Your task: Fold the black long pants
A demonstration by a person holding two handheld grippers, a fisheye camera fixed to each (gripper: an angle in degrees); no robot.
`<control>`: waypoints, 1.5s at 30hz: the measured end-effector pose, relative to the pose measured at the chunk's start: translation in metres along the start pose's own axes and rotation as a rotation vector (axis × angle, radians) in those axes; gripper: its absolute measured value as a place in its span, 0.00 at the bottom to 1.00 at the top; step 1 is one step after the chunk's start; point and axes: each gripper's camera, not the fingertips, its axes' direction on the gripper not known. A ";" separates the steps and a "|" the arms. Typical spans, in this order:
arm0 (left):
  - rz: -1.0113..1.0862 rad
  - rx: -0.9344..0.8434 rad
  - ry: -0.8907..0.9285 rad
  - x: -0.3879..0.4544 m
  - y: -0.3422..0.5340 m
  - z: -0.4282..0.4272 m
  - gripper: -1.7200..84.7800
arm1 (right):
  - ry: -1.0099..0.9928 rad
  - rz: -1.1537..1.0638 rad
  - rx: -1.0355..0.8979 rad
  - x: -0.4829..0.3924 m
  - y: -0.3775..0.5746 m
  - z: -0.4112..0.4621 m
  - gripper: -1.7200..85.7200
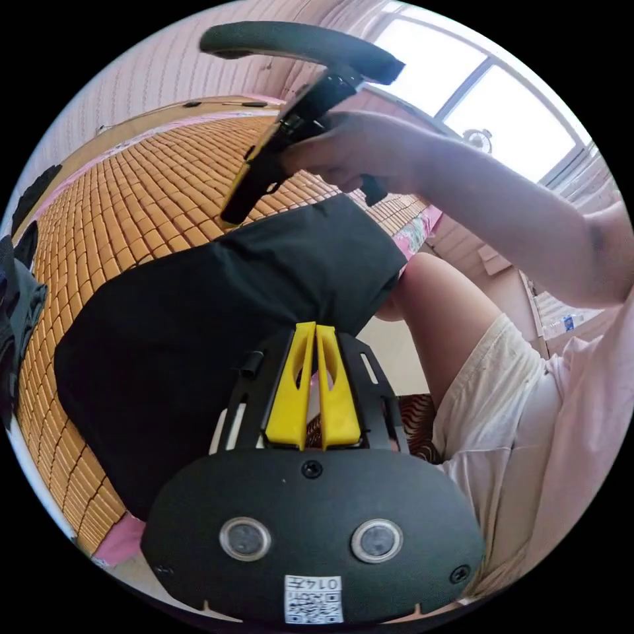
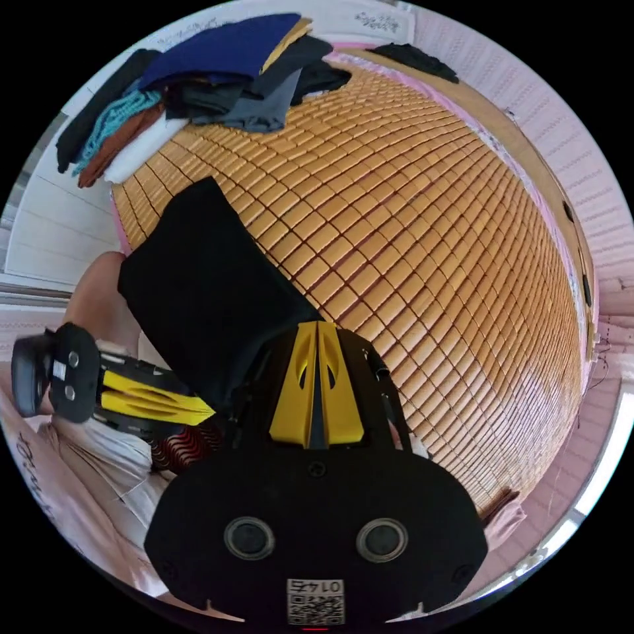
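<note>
The black long pants [image 1: 198,310] lie folded into a broad block on the bamboo mat [image 1: 145,191], one side hanging over the bed's edge by the person's knee. My left gripper [image 1: 315,327] has its yellow jaws pressed together on that overhanging edge. The right gripper view shows the pants [image 2: 205,284] as a long dark block, with the left gripper [image 2: 210,416] touching their near edge. My right gripper [image 2: 317,325] is shut on the pants' side that borders the mat [image 2: 422,251]. A hand holds the right gripper [image 1: 231,214] above the pants' far edge.
A pile of folded and loose clothes [image 2: 218,72] sits at one end of the mat, and another dark garment [image 2: 413,59] lies near the headboard. Dark clothes [image 1: 20,310] lie beside the pants. The person's leg [image 1: 442,310] and light shorts [image 1: 502,403] stand at the bed's edge.
</note>
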 end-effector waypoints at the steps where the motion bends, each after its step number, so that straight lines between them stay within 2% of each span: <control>1: 0.017 0.042 0.026 0.001 -0.001 -0.007 0.01 | -0.016 0.055 0.057 0.017 0.027 -0.012 0.01; 3: 0.030 0.077 0.030 0.001 -0.007 -0.013 0.01 | -0.031 0.156 0.095 0.046 0.074 -0.025 0.01; 6: 0.018 0.079 -0.081 -0.003 -0.031 -0.011 0.01 | -0.092 0.340 0.117 0.090 0.162 -0.035 0.04; 8: 0.030 0.029 -0.128 -0.008 -0.066 0.002 0.01 | -0.225 0.474 0.112 0.120 0.227 -0.030 0.11; 11: 0.081 0.010 -0.050 -0.007 -0.123 0.020 0.01 | -0.334 0.617 0.120 0.144 0.291 -0.017 0.16; 14: 0.088 -0.021 0.047 -0.003 -0.187 0.050 0.03 | -0.417 0.693 0.141 0.161 0.331 -0.005 0.17; 16: 0.098 -0.061 0.033 0.004 -0.222 0.073 0.04 | -0.506 0.717 0.172 0.171 0.346 0.002 0.17; 19: 0.085 -0.107 0.024 0.012 -0.267 0.109 0.09 | -0.564 0.714 0.157 0.182 0.360 0.012 0.15; 22: 0.042 -0.246 0.134 0.017 -0.297 0.145 0.13 | -0.552 0.700 0.177 0.192 0.382 0.011 0.11; 25: 0.086 -0.317 0.063 0.024 -0.311 0.163 0.09 | -0.704 0.651 0.249 0.204 0.407 0.013 0.06; 28: 0.155 -0.356 0.031 0.026 -0.324 0.168 0.04 | -0.766 0.647 0.394 0.217 0.440 0.001 0.04; 30: 0.145 -0.335 0.048 0.025 -0.334 0.165 0.02 | -0.746 0.658 0.481 0.222 0.464 -0.011 0.04; 36: 0.117 -0.051 0.269 0.028 -0.367 0.105 0.01 | -0.652 0.636 0.724 0.233 0.533 -0.074 0.03; 40: 0.142 0.099 0.294 0.008 -0.348 0.032 0.01 | -0.633 0.430 0.781 0.207 0.516 -0.115 0.04; 45: 0.015 0.188 0.185 -0.060 -0.247 -0.068 0.03 | -0.809 0.064 0.722 0.126 0.421 -0.109 0.07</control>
